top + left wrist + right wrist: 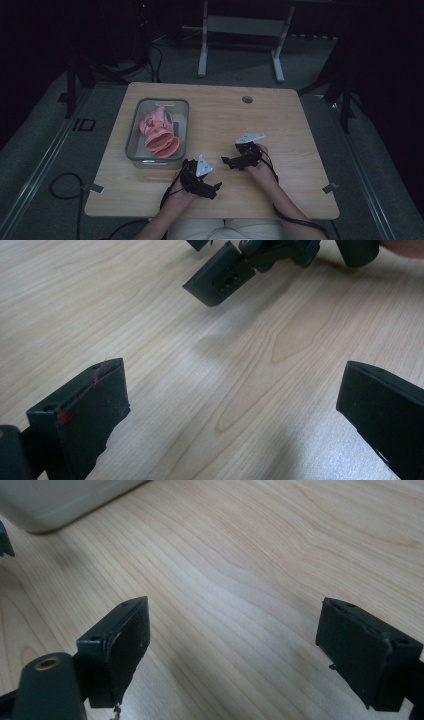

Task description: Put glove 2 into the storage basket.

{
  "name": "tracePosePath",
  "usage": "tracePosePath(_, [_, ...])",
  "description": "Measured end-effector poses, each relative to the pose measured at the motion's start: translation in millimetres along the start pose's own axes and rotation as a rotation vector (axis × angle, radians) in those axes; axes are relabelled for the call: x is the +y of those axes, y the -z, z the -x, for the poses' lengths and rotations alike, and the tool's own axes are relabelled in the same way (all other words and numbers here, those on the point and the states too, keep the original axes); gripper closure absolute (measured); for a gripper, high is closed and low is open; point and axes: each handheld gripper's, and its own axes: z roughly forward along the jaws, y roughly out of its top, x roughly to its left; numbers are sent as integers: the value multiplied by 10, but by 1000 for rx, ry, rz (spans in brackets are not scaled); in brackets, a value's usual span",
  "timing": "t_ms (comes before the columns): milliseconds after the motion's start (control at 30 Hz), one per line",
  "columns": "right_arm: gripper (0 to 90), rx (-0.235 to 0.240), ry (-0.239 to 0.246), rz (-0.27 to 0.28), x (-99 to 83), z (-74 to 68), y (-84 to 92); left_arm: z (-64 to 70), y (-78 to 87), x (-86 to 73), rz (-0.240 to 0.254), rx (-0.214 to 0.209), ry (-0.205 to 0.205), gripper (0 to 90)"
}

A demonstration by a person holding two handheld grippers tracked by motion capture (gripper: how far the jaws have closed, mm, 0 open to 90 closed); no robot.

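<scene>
**Both grippers low over bare wood, pink cloth in the bin**

From the high view, the wooden table sits lit in a dark room. A clear plastic bin stands on its left half, and a crumpled pink cloth lies inside it. Near the front edge, the left gripper is held in the person's left hand just right of the bin's near corner, empty. The right gripper sits a little farther and to the right, its tip pointing left toward the bin, close to the left one but apart from it.

Over to the left gripper view: the left gripper has its jaws spread wide with bare wood grain between them, gripping nothing. The right gripper shows at the far top edge, hovering close over the table.

And the right gripper view: the right gripper also has its jaws wide apart over bare wood. The pale rounded corner of the bin shows at the far left, well clear of the jaws
</scene>
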Motion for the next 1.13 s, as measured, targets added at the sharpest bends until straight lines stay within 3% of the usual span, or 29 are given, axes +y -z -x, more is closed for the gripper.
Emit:
tracePosePath(233, [138, -14, -18, 16, -43, 57, 30, 37, -31, -22, -3, 6, -10, 0])
tracePosePath(567, [138, -5, 17, 22, -88, 61, 27, 8, -28, -56, -16, -1, 0, 0])
tracePosePath(1133, [138, -31, -7, 25, -128, 134, 36, 7, -24, -71, -9, 10, -11, 0])
